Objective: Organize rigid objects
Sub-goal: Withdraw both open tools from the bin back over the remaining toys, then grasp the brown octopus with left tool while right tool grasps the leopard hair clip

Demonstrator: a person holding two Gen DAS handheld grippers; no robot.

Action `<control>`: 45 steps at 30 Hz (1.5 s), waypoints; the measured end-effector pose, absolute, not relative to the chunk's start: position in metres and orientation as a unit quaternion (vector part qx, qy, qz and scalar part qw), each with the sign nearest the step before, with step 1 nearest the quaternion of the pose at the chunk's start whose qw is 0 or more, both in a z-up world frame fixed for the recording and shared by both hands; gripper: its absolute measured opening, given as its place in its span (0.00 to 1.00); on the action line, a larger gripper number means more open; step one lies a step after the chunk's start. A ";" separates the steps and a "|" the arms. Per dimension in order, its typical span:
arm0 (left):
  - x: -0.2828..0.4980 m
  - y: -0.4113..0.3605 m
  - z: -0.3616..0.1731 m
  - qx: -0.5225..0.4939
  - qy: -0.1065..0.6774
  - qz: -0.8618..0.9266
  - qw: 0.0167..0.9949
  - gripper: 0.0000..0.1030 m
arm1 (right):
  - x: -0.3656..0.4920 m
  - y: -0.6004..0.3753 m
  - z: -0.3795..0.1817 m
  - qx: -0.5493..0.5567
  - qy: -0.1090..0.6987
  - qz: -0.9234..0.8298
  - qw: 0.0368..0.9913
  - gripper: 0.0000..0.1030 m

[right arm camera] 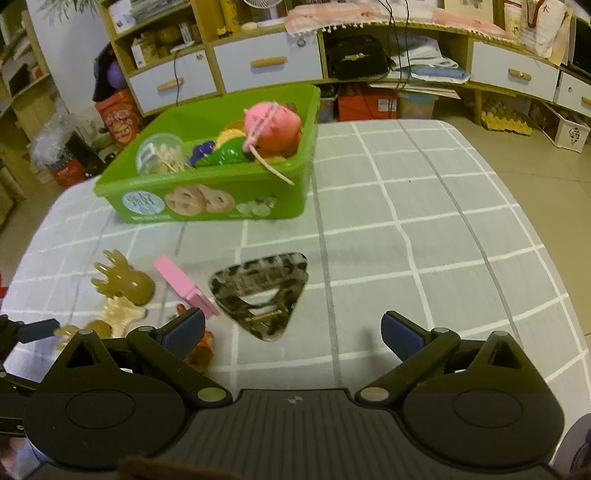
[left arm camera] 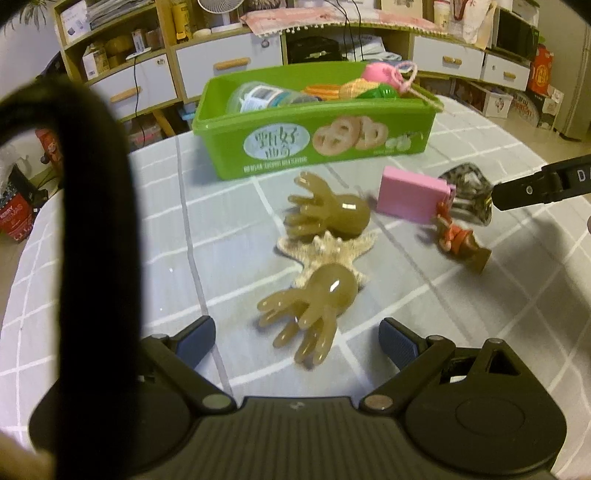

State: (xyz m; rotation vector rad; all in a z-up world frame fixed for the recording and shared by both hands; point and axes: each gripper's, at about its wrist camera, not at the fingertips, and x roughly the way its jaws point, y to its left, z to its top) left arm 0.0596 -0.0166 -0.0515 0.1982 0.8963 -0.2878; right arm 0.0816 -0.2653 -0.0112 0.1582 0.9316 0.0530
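Background room behind the tabletop

A grey, white-checked cloth covers the tabletop. Beyond its far edge stands a wooden shelf unit with pale drawers and wooden handles, a black bag in one bay, a pink fringed cloth on top, and an orange box on the floor.

box: green
tablecloth: grey, white grid
hair clip: leopard-spotted
octopus toys: translucent amber
small block: pink

Readable text on the green box
The green box carries large Chinese characters, with small blurred "MILK FLAVOUR"-like lettering beneath; a red box reads "MERRY CHRISTMAS".
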 end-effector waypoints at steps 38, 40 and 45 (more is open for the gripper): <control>0.051 0.004 -0.061 0.030 0.367 -0.140 0.919 0.75 | 0.088 -0.235 -0.048 -0.012 0.397 0.053 0.916 0.97; 0.053 0.006 -0.059 0.021 0.365 -0.142 0.920 0.69 | 0.090 -0.233 -0.047 -0.016 0.395 0.057 0.917 0.95; 0.056 0.011 -0.055 -0.001 0.362 -0.155 0.919 0.48 | 0.093 -0.230 -0.042 -0.011 0.391 0.073 0.917 0.88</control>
